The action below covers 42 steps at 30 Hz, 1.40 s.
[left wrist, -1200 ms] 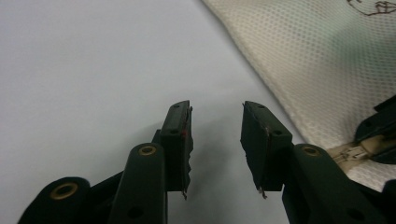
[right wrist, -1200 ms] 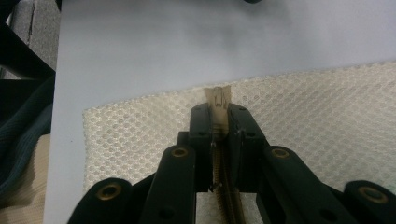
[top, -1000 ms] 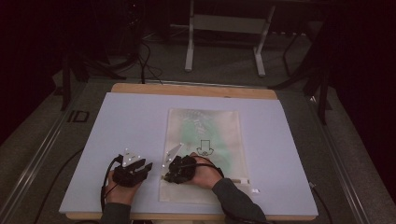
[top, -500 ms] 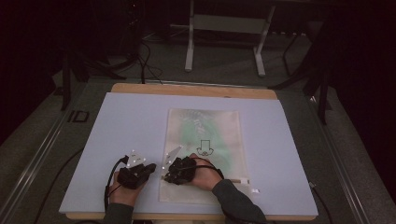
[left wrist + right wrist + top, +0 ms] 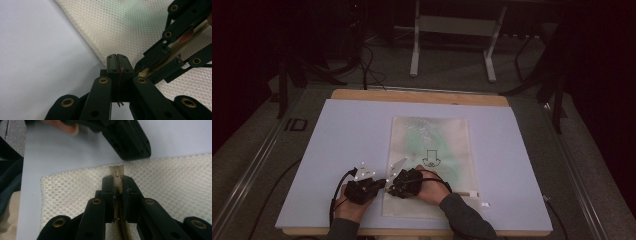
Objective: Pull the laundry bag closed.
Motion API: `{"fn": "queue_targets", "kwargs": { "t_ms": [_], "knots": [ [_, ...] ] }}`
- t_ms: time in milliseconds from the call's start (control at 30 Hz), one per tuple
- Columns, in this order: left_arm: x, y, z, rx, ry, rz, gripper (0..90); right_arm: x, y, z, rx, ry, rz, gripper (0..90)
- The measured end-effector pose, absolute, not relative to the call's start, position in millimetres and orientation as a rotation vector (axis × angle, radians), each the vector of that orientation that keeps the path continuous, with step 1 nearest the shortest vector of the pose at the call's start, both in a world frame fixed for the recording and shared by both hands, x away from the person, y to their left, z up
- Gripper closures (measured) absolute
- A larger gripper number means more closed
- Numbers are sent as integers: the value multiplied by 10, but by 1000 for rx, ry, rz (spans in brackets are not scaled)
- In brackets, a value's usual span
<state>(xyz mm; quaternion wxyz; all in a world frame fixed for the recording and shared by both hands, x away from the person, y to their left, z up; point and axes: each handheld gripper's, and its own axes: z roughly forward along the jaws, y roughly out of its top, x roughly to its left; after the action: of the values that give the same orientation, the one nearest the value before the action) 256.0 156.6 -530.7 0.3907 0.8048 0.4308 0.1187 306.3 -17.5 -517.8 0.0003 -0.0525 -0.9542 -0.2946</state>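
Pinching the mesh bag's [image 5: 430,165] zipper pull [image 5: 117,172], right gripper [image 5: 117,180], left gripper [image 5: 117,62] clamped on the bag's edge, jaws just closed.

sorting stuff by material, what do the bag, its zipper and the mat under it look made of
Bag: off-white woven mesh, likely synthetic; a fine honeycomb of holes shows. Zipper: cream pull, probably plastic or coated metal, matte; the right gripper is shut on it. Mat: smooth, pale, matte sheet, perhaps foam board or plastic; I can't tell which.
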Motion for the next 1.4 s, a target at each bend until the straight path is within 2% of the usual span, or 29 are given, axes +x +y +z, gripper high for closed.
{"fn": "queue_targets", "kwargs": {
  "t_ms": [1400],
  "knots": [
    [2593, 1470, -5349, 2086, 1113, 314, 893, 3032, -167, -5128, -88, -3061, -878, 822]
  ]
}}
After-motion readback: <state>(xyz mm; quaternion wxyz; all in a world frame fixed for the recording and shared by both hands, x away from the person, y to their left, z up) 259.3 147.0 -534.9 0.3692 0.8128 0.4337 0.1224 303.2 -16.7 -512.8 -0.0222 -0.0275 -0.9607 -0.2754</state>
